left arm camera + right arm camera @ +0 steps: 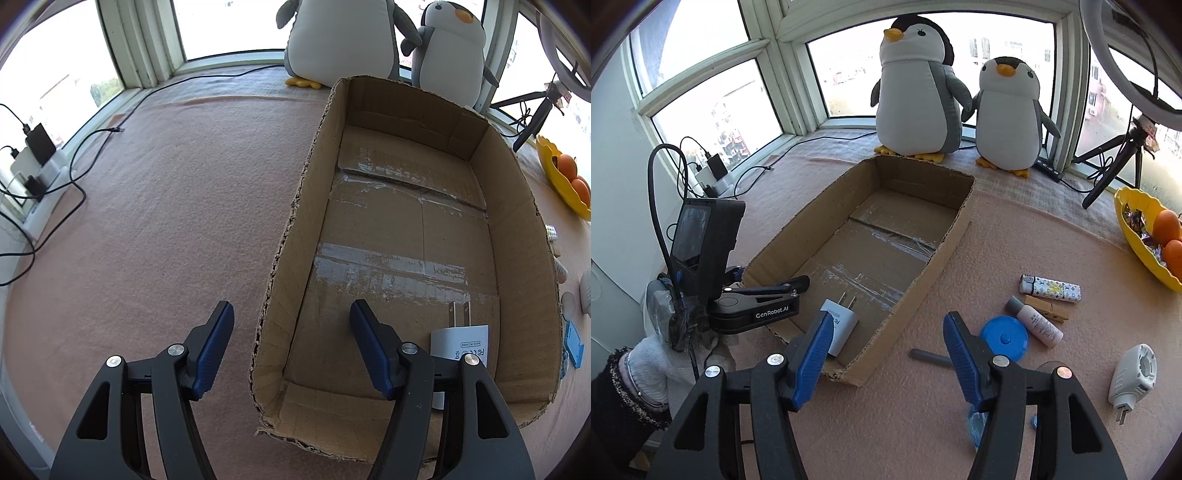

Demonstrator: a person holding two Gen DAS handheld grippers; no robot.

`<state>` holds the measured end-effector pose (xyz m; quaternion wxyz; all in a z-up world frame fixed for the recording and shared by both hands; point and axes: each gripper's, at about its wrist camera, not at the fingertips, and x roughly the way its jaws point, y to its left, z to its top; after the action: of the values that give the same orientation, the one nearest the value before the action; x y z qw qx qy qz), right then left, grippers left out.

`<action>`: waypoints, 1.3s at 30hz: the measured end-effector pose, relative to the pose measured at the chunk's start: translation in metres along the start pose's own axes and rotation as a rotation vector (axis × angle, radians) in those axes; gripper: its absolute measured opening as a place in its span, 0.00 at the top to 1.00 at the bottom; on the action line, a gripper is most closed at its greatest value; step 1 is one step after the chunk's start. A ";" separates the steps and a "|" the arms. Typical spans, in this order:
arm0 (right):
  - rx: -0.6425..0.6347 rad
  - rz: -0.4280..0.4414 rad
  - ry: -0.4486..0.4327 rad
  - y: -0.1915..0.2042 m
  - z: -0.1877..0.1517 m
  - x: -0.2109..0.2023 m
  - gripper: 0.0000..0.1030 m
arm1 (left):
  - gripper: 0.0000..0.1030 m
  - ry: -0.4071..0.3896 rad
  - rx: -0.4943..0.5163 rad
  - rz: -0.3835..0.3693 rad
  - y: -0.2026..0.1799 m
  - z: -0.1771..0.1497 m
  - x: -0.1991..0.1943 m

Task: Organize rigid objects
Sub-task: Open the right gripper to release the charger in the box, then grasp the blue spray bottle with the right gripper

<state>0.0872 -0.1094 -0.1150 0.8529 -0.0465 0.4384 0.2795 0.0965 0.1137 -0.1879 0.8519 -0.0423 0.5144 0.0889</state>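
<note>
A pink-covered desk [997,240] under a bay window carries one open cardboard box [956,236], its long axis running away from both cameras toward two plush penguins [919,92] standing side by side at the sill.

The left claw [291,305] hangs open at the box's near left wall, one finger outside the cardboard and the other inside, neither pad pressing on it. The right claw [888,315] also stands open over the near right corner, with nothing between its pads.

At the right edge sits one yellow scalloped bowl [1137,206] with two oranges and some wrapped sweets.

Inside the box, in its near right corner, lies a single white charger [839,319], the only item put away so far. It lies flat on the cardboard floor, its two prongs pointing toward the box's far end, roughly along the long axis.

Six loose items lie on the desk to the right of the box:
- one white plug-in device [1134,373], prongs toward the camera
- one patterned lighter [1051,288], lying crosswise
- one small pink bottle [1036,323] with a grey cap, cap toward the box
- one round blue lid [1004,338]
- one wooden clothespin [1047,304]
- one grey stick [929,357], possibly a pen
</note>
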 end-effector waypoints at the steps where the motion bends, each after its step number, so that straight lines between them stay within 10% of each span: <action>1: 0.004 -0.012 -0.003 -0.006 -0.003 -0.004 0.44 | 0.35 0.000 0.001 0.000 0.000 0.000 0.000; 15: 0.063 -0.152 0.027 -0.083 -0.042 -0.028 0.44 | 0.35 -0.001 0.002 0.001 -0.001 -0.001 0.000; 31: -0.017 -0.087 0.168 -0.071 -0.072 -0.004 0.44 | 0.35 -0.001 0.001 0.001 -0.001 0.000 -0.001; 39: -0.026 -0.042 0.232 -0.061 -0.082 0.013 0.66 | 0.35 -0.001 0.001 0.000 -0.001 0.000 -0.001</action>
<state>0.0654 -0.1816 -0.1857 0.8015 -0.0989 0.5295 0.2598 0.0962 0.1130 -0.1876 0.8522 -0.0418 0.5140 0.0888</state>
